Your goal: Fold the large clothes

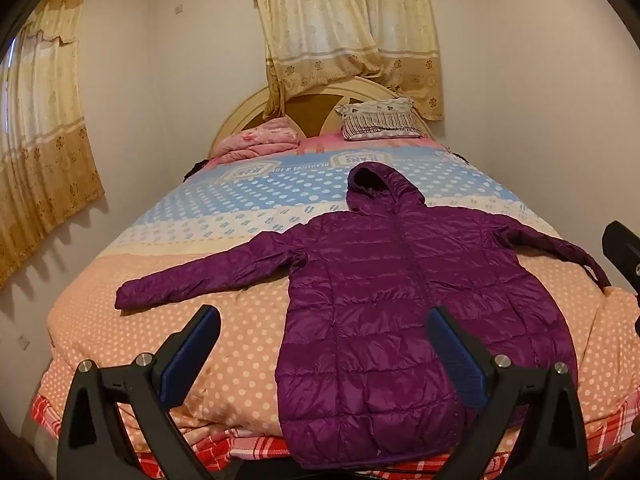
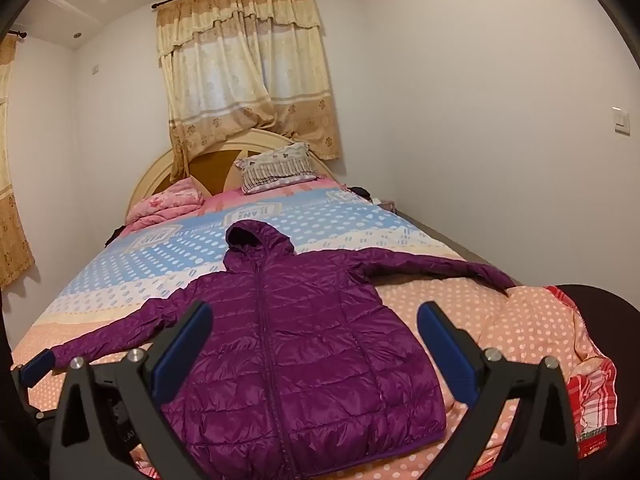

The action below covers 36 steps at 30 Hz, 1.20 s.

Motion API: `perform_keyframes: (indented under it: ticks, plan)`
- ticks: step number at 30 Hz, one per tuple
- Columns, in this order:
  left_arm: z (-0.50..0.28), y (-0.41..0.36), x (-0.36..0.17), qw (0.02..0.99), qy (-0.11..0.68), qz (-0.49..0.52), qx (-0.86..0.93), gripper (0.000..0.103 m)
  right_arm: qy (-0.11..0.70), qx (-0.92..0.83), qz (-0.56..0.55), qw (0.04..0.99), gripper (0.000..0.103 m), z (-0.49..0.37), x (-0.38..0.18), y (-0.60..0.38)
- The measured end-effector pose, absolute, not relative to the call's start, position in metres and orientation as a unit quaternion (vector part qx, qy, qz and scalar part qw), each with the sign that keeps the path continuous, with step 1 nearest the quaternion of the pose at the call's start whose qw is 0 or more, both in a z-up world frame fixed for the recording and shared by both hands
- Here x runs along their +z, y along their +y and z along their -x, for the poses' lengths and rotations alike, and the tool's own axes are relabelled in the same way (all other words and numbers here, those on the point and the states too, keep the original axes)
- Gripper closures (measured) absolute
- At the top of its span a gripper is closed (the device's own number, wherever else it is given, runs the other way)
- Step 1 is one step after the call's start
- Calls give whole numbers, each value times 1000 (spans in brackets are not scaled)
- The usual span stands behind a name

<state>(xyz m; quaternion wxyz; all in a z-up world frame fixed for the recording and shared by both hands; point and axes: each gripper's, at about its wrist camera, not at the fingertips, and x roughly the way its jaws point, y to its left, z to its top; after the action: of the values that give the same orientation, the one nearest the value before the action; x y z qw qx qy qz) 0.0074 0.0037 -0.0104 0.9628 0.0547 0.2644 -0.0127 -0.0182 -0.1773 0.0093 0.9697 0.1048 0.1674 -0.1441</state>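
Lying flat and face up on the near half of the bed [image 1: 160, 320], the purple hooded puffer jacket [image 1: 380, 300] is zipped shut, hood toward the headboard [image 2: 160, 168], hem at the foot edge and both sleeves spread wide. Its left sleeve [image 1: 200, 276] rests on the peach dotted cover; its right sleeve [image 2: 440, 266] reaches the bed's far side, where the cuff seems to droop over the edge, though the fisheye bends that part too much to be sure.

Above the hem, the left gripper [image 1: 324, 318] hangs with jaws spread wide and nothing between them, one blue pad over the jacket's lower body, the other over bare cover. The right gripper [image 2: 314, 314] is likewise wide open and empty, straddling the jacket's middle.

Only the right wrist view shows a wall switch [image 2: 622, 120] and the red checked sheet [image 2: 592, 380] hanging off the bed's corner; it also catches the left gripper's blue fingertip at the left sleeve's cuff. Only the left wrist view shows the side-window curtain [image 1: 44, 152] in full.

At the head of the bed sit a patterned pillow [image 1: 380, 122] and a folded pink quilt [image 1: 256, 142], well apart from the jacket.
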Motion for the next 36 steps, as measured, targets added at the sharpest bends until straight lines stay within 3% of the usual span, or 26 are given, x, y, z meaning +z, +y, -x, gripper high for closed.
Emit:
perform_keyframes:
  ticks: [36]
  plan:
    - [5,9,4,970,239,-44,-14,1,173,-149,-110,967,0,16,6,-178]
